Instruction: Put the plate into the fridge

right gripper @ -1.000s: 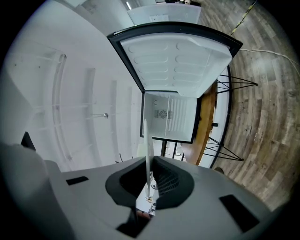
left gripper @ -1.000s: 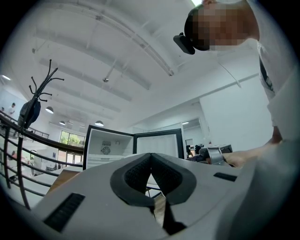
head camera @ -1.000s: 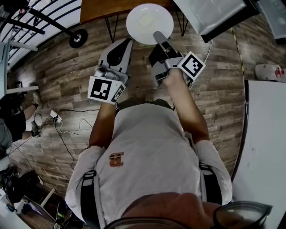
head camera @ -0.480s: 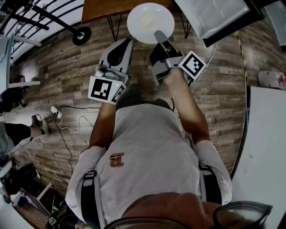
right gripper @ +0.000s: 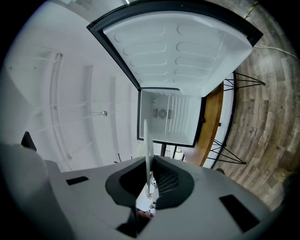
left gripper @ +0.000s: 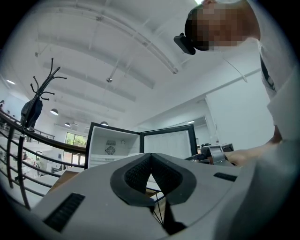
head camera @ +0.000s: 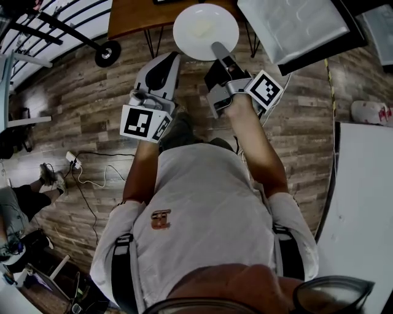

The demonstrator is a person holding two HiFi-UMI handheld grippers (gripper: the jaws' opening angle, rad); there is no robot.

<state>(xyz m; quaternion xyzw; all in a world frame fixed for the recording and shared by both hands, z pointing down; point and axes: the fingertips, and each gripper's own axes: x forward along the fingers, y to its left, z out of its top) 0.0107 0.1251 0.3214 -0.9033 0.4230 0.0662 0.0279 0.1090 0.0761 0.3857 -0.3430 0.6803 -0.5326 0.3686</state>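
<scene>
brown wooden table [head camera: 138, 15] at top left, open white fridge door [head camera: 295, 24] at top right. right gripper [head camera: 217, 49] clamps round white plate [head camera: 202, 27] rim; left gripper [head camera: 171, 58] closed, empty.

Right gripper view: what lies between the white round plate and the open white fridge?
Nothing: the right gripper view shows a bare stretch from white plate to open fridge.

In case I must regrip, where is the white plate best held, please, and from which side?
The near rim of the plate, approached from that side: it is thin and flat, so only its edge fits between jaws, as the right tool shows.
</scene>
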